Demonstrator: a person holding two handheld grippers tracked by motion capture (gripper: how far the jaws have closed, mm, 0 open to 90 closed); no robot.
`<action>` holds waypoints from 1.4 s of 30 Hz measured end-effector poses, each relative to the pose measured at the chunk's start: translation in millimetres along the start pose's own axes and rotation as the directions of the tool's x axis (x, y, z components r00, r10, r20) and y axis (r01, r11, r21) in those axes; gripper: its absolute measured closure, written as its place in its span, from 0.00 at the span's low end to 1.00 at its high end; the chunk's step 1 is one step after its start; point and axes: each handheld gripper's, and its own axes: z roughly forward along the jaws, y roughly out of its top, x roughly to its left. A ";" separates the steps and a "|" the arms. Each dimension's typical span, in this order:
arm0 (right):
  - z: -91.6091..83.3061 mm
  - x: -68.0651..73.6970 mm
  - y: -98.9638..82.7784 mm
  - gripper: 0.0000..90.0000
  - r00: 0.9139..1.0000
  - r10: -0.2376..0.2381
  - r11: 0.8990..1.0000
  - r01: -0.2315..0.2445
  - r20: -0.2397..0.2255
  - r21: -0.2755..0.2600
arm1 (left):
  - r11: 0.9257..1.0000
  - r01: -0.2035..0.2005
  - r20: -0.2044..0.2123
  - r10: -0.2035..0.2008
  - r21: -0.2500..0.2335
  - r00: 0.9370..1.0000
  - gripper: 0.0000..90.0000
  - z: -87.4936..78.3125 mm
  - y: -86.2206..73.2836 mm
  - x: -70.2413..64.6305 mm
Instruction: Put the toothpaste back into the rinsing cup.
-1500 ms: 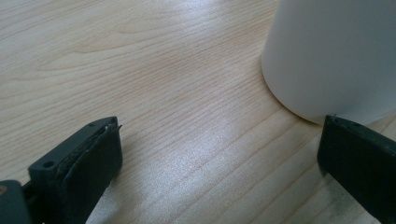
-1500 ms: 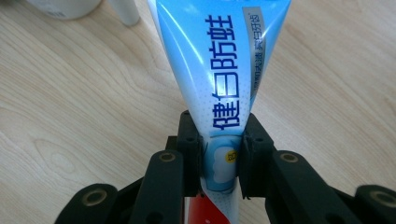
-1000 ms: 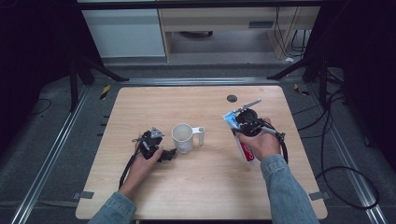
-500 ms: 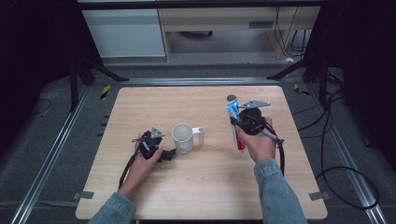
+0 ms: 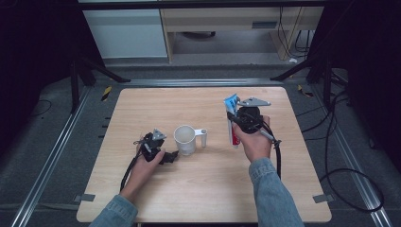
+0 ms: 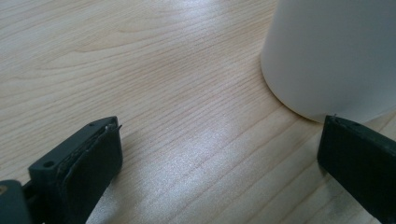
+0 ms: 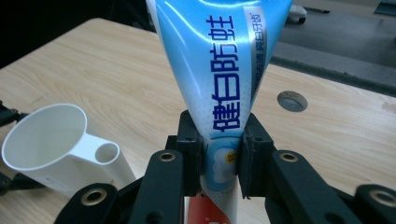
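Toothpaste tube [image 7: 219, 70] beside empty cup [image 7: 44, 135]

Blue-and-white toothpaste tube [image 7: 219, 88] — upright, off the table, crimped end up — right of the white cup [image 5: 184, 139].

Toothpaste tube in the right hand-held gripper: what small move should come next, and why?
Probably carry the toothpaste tube sideways until it hangs over the white cup, then lower it in. The right hand-held gripper is clamped on the tube, lifted off the table, beside the cup. The left hand-held gripper sits open at the cup's base, seemingly steadying it.
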 end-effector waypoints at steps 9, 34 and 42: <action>-2.0 0.6 6.2 0.82 1.000 0.019 0.999 -0.019 0.003 -0.040 | 1.000 0.000 0.000 0.000 0.000 1.000 0.00 0.0 0.0 0.0; -0.9 25.5 44.5 0.82 1.000 0.026 0.988 -0.028 -0.015 -0.152 | 1.000 0.001 -0.002 -0.001 -0.003 1.000 0.00 0.1 0.0 -0.1; 3.9 36.1 52.7 0.82 1.000 0.011 0.984 -0.013 -0.013 -0.179 | 1.000 0.001 -0.002 -0.001 -0.003 1.000 0.00 0.1 0.0 -0.1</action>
